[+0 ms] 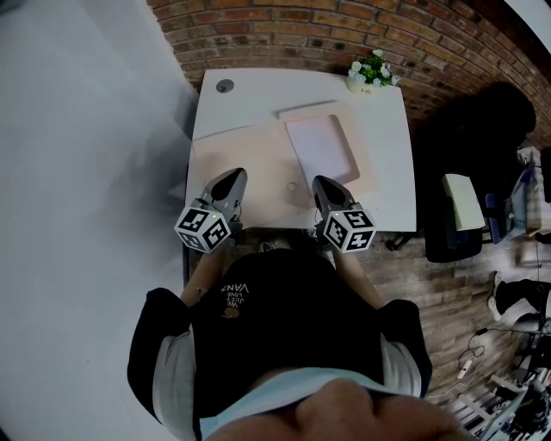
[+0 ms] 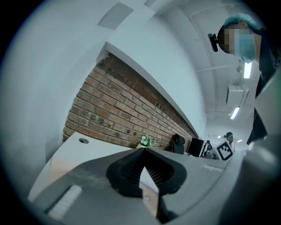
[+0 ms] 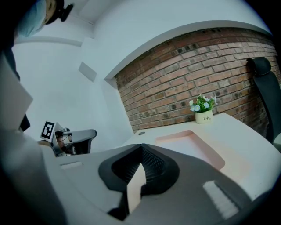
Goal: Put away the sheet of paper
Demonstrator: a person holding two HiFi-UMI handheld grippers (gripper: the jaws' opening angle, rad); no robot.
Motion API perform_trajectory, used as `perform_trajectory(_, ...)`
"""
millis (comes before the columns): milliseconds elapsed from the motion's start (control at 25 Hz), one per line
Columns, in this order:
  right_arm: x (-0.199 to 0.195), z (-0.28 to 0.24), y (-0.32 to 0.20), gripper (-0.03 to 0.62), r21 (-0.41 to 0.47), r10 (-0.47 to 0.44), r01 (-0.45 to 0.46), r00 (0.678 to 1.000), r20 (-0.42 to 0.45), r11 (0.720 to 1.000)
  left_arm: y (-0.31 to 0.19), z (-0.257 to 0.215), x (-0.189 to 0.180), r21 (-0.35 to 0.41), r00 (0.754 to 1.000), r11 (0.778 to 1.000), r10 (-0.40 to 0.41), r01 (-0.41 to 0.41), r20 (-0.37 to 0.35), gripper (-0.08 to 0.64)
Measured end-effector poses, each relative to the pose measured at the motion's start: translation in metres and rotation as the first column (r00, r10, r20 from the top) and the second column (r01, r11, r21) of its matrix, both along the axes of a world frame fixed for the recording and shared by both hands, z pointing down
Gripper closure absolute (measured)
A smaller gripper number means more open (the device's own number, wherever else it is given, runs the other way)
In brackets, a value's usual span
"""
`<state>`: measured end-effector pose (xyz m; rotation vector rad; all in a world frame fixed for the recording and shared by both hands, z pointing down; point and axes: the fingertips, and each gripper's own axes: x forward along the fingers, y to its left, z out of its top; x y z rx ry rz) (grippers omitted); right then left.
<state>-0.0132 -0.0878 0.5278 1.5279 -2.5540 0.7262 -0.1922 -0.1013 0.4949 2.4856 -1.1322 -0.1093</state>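
A pale sheet of paper (image 1: pixel 320 148) lies flat in a shallow pink tray (image 1: pixel 365 164) on the right part of the white desk (image 1: pixel 258 86). The tray (image 3: pixel 206 151) also shows ahead in the right gripper view. My left gripper (image 1: pixel 232 177) hovers over the pink desk mat (image 1: pixel 245 168) near the front edge, well left of the sheet. Its jaws (image 2: pixel 143 149) are shut with nothing in them. My right gripper (image 1: pixel 323 183) sits just in front of the tray's near end. In the right gripper view its jaws (image 3: pixel 141 146) meet at the tip, holding nothing.
A small potted plant (image 1: pixel 372 73) stands at the desk's back right corner by the brick wall (image 1: pixel 284 26). A cable hole (image 1: pixel 225 85) is at the back left. A small ring (image 1: pixel 291 186) lies on the mat between the grippers. A black chair (image 1: pixel 469 155) stands to the right.
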Motion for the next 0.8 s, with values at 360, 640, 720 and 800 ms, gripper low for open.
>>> perform_trajectory(360,-0.0012,0.0027,-0.0005,0.594,-0.009,-0.008,0.008,1.0,-0.004,1.0,-0.0007,-0.0013,-0.0002,0.001,1.0,1.0,-0.009,0.009,0.014,0.558)
perform_trajectory(640,0.0005,0.003,-0.0026,0.595,-0.01,-0.006,0.006,1.0,-0.003,1.0,-0.0046,0.0007,0.0023,-0.006,1.0,1.0,-0.006,0.006,0.016,0.558)
perform_trajectory(720,0.0011,0.0029,-0.0035,0.595,-0.009,-0.006,0.006,1.0,-0.005,1.0,-0.0056,0.0008,0.002,-0.006,1.0,1.0,-0.009,0.009,0.015,0.558)
perform_trajectory(800,0.0023,0.0027,-0.0044,0.595,-0.008,-0.006,0.006,1.0,-0.008,1.0,-0.0064,0.0005,0.0023,-0.004,1.0,1.0,-0.011,0.011,0.013,0.558)
